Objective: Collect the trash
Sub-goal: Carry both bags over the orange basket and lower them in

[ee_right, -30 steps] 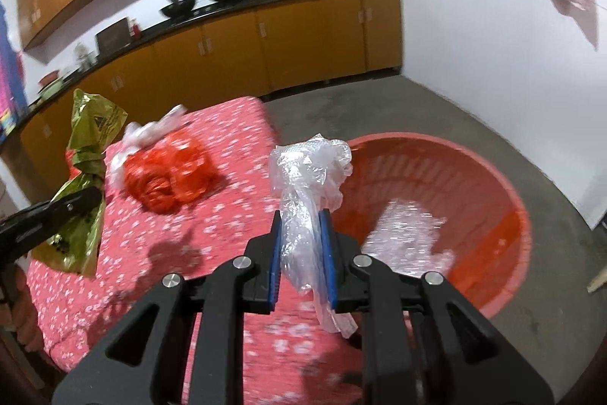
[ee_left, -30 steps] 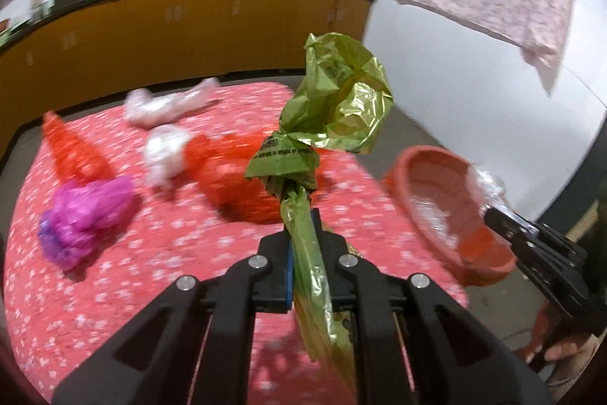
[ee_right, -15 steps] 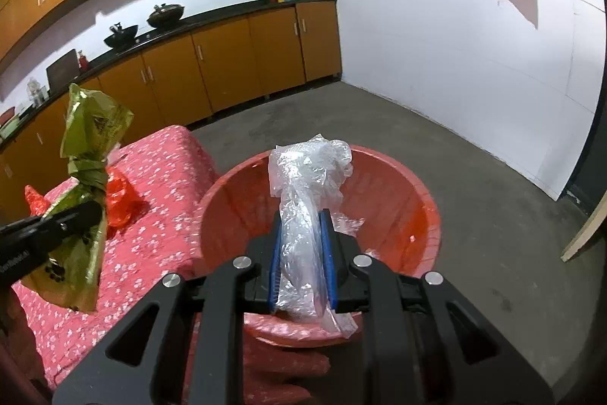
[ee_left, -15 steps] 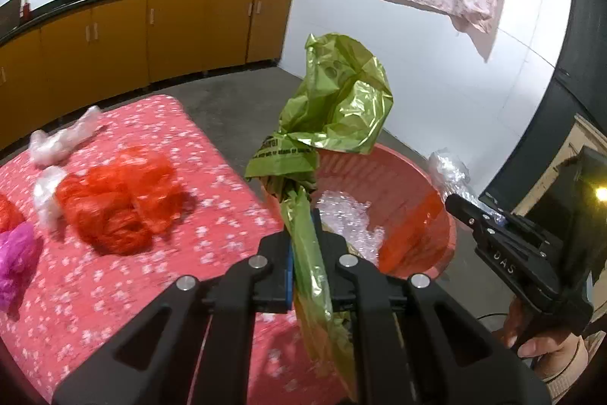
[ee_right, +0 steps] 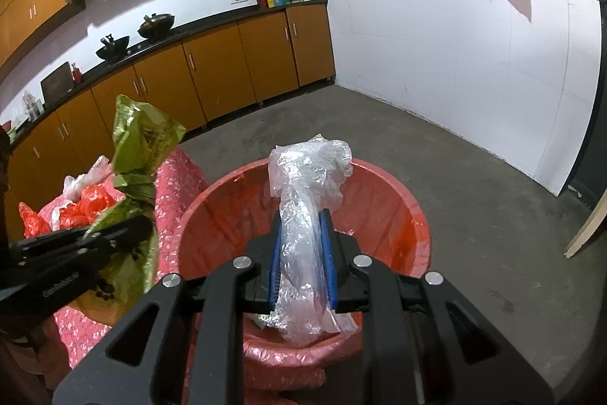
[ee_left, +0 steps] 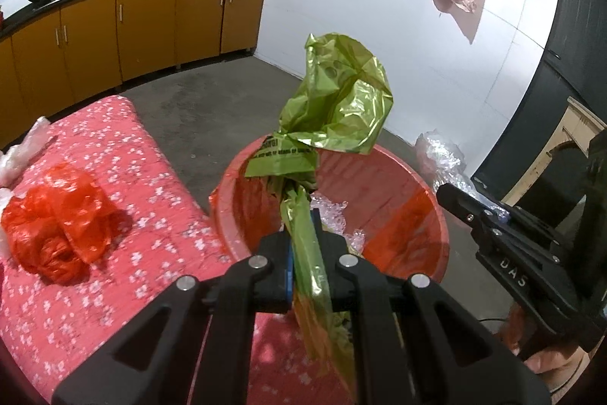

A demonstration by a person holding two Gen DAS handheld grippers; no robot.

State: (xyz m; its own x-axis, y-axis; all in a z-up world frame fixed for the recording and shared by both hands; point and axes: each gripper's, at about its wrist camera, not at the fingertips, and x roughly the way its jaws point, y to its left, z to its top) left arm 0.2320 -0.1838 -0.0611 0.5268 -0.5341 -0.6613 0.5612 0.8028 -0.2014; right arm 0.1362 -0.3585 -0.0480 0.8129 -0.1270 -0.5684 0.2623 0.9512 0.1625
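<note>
My left gripper (ee_left: 305, 245) is shut on a crumpled green plastic bag (ee_left: 337, 105) and holds it over the near rim of the red tub (ee_left: 398, 173). My right gripper (ee_right: 301, 245) is shut on a clear plastic bag (ee_right: 307, 169) and holds it above the red tub (ee_right: 402, 200). The tub has clear plastic (ee_left: 334, 215) lying inside. The right gripper shows at the right of the left wrist view (ee_left: 459, 196). The left gripper shows at the left of the right wrist view (ee_right: 125, 230) with the green bag (ee_right: 140, 139).
The red tub stands on the concrete floor against a table with a red floral cloth (ee_left: 114, 207). A red plastic bag (ee_left: 57, 215) and a white bag (ee_left: 22, 150) lie on it. Orange cabinets (ee_left: 144, 21) line the back wall.
Both grippers have swung right from the table to over the red tub, each still holding its bag. The tub now sits directly below both.
</note>
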